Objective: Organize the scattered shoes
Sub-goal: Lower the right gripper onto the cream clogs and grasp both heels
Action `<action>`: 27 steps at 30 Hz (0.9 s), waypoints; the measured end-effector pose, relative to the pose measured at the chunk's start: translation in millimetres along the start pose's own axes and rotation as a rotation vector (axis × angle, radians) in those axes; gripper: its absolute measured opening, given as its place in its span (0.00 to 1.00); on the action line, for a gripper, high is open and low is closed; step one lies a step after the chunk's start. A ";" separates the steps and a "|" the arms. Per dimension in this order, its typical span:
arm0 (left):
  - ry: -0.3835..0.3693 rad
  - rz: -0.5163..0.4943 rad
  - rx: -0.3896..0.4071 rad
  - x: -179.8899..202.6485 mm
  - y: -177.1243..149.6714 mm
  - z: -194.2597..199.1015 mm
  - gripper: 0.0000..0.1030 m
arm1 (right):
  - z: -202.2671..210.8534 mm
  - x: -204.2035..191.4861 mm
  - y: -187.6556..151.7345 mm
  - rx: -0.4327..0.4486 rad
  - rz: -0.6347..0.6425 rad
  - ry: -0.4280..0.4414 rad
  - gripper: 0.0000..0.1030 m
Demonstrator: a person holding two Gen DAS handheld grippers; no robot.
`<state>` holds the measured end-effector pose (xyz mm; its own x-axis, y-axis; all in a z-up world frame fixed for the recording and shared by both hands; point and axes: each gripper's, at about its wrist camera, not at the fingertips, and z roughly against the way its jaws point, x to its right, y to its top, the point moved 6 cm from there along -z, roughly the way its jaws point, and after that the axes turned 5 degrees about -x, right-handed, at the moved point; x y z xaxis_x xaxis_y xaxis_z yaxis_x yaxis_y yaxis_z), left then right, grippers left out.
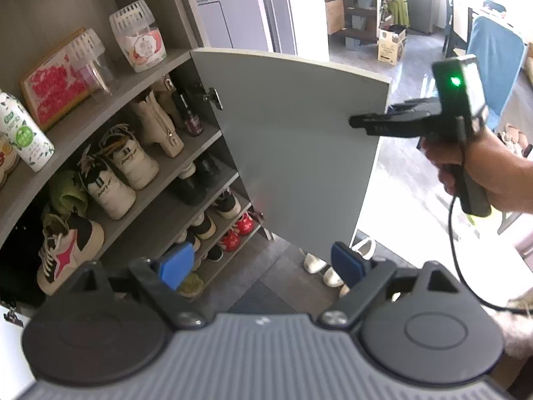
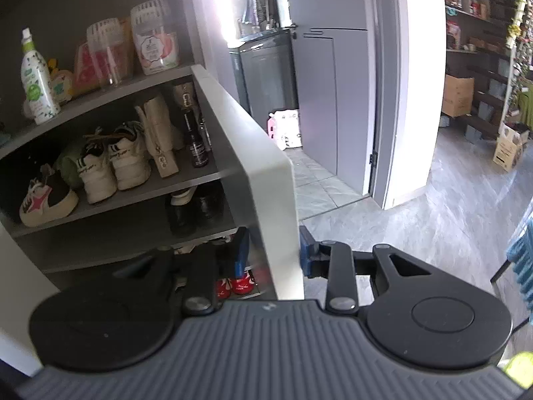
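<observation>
Open cabinet door bars right side — shelf fronts reachable from left.

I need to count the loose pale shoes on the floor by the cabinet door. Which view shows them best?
The left wrist view: the pale shoes lie on the floor below the open cabinet door. The right wrist view shows none; the door blocks them.

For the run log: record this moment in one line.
right tool: astride cabinet door edge | left tool: open, empty | white shoes: on floor
</observation>
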<state>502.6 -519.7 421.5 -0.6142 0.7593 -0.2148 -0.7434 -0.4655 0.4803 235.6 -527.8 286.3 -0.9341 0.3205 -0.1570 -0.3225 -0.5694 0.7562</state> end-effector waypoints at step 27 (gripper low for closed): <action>-0.088 0.132 0.059 -8.4 -174.1 -244.3 0.98 | -82.7 98.7 -409.9 -0.394 -1.218 -0.374 0.50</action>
<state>572.5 -556.2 132.0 -0.6779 0.7316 -0.0724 -0.6393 -0.5380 0.5494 262.9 -325.3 -91.7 0.0568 0.9287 -0.3664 -0.9976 0.0672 0.0158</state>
